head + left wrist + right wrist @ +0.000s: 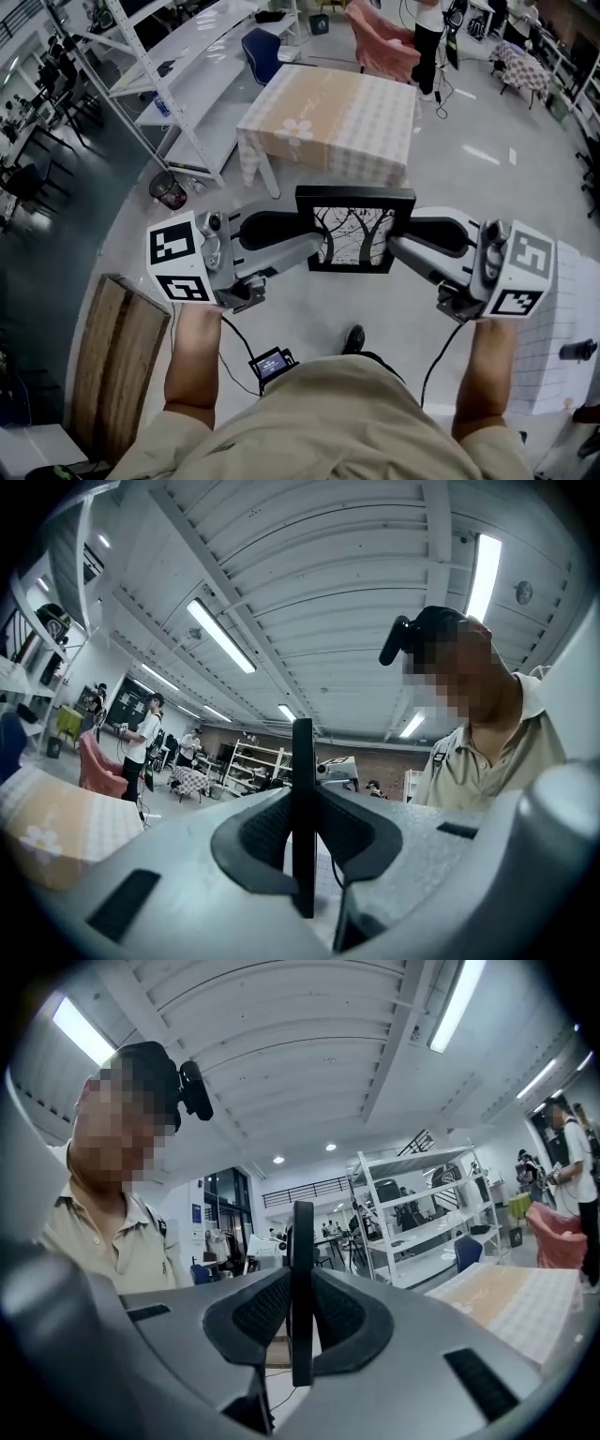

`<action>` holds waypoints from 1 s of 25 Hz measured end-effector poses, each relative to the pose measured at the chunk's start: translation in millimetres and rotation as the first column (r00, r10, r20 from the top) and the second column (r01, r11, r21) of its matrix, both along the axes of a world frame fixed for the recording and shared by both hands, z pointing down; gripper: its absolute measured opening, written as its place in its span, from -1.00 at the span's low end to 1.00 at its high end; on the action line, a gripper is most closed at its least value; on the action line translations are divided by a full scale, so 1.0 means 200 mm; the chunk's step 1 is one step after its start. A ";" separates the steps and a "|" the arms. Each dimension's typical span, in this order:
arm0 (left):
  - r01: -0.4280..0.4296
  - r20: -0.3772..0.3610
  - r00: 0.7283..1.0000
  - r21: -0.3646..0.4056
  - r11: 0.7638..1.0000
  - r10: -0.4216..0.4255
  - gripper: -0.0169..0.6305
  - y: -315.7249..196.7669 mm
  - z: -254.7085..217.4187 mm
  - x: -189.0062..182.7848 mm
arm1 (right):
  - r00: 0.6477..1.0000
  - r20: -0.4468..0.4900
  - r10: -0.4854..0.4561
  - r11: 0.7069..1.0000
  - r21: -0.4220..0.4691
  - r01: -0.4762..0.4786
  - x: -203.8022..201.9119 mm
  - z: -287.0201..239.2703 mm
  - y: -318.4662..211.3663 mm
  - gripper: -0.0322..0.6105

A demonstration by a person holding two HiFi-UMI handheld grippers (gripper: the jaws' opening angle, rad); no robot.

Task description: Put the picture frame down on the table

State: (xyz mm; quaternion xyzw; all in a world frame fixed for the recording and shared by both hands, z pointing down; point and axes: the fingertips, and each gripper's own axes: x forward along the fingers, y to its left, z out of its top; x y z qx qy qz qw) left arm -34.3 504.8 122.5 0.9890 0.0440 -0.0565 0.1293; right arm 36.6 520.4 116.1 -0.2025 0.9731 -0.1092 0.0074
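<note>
Frame is in the air, held at chest height over the floor, not on the table. Black border, tree-branch print facing up toward the head cam.

L gripper: jaws clenched on the frame's left edge. L gripper view shows the thin black edge pinched between both dark pads.
R gripper: same on the right edge, pads tight on both sides of it. Frame spans between the two grippers, roughly level.

Table is ahead of the frame, apart from it, w/ a beige checked cloth and a flower print near its left corner. In the head view the frame's top edge sits just below the table's near edge, grey floor around it.

Surroundings:
- white rack left of the table, long white bench running through it
- blue chair at the table's far left corner
- pink chair behind the table, person standing just beside it w/ cables on the floor
- dark bin near the rack's foot, left of the table
- wooden bench just beside the holder's left arm
- white grid-pattern surface near the right arm, dark cylinder on it
- small screen unit at the holder's waist, cable to the L gripper

More people and racks far back in both gripper views, too small for detail.
</note>
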 end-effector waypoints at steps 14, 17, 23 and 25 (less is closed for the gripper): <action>0.097 0.015 0.995 -0.016 0.995 -0.097 -0.74 -0.53 0.05 0.42 | 0.996 0.016 -0.086 0.996 -0.007 0.086 0.42 0.04 -0.56 -0.70; 0.105 0.024 0.994 -0.022 0.994 -0.105 -0.74 -0.72 0.05 0.38 | 0.995 0.027 -0.095 0.995 -0.028 0.096 0.39 0.05 -0.76 -0.70; 0.089 0.009 0.996 -0.042 0.995 -0.089 -0.74 -0.97 0.10 0.31 | 0.997 0.017 -0.077 0.996 -0.048 0.078 0.32 0.10 -1.00 -0.70; 0.076 0.001 0.997 -0.038 0.996 -0.076 -0.74 -0.97 0.13 0.32 | 0.998 0.009 -0.060 0.997 -0.040 0.061 0.33 0.12 -0.99 -0.70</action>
